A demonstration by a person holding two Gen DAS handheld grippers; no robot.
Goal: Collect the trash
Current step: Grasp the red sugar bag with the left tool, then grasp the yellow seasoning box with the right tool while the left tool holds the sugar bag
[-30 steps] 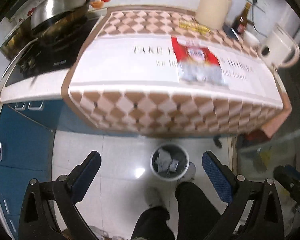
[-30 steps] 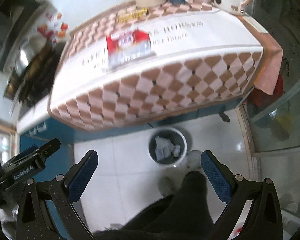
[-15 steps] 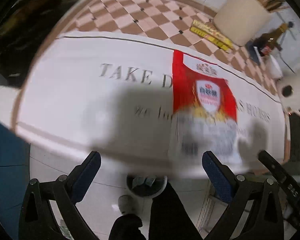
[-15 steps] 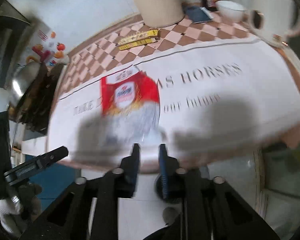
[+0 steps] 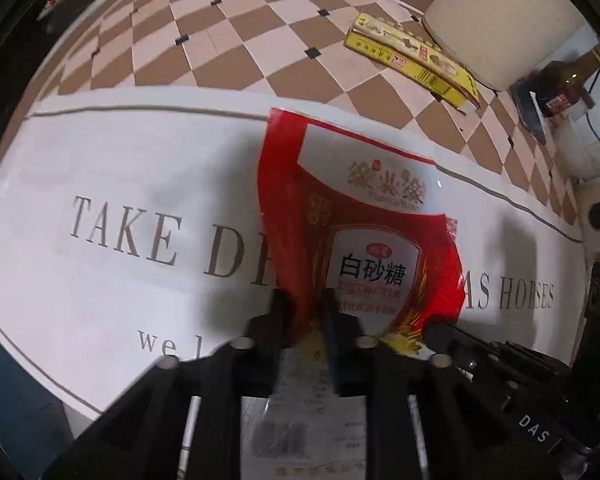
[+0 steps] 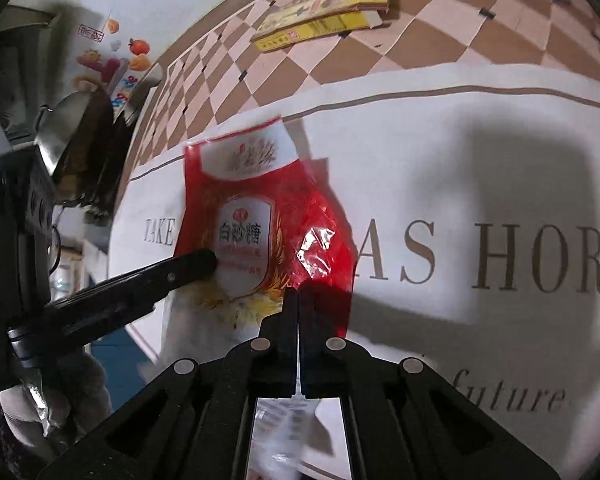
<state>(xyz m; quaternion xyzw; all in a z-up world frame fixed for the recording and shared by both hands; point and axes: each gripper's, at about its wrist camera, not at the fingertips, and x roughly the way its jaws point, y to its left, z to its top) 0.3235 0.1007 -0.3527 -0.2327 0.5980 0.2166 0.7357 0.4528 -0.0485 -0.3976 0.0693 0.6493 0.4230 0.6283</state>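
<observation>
Left wrist: left hand-held gripper (image 5: 304, 300) closing on red bag (image 5: 360, 216), mid frame; right hand-held gripper (image 6: 298, 296) pinching it too. Next: lift, carry to bin.

Checkered brown-and-pink tablecloth (image 5: 228, 36) with a white panel bearing grey lettering. Flat yellow box (image 5: 412, 58) lies on the checks, just beside a cream cylindrical container (image 5: 508, 16). Dark brown bottle (image 5: 568, 80) at the far right edge.

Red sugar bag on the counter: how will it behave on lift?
Likely floppy: the red sugar bag is thin crinkled film, buckled where the left gripper is closing. Probably light; it lies flat, apparently empty. Glossy, so may slip from the right gripper.
</observation>
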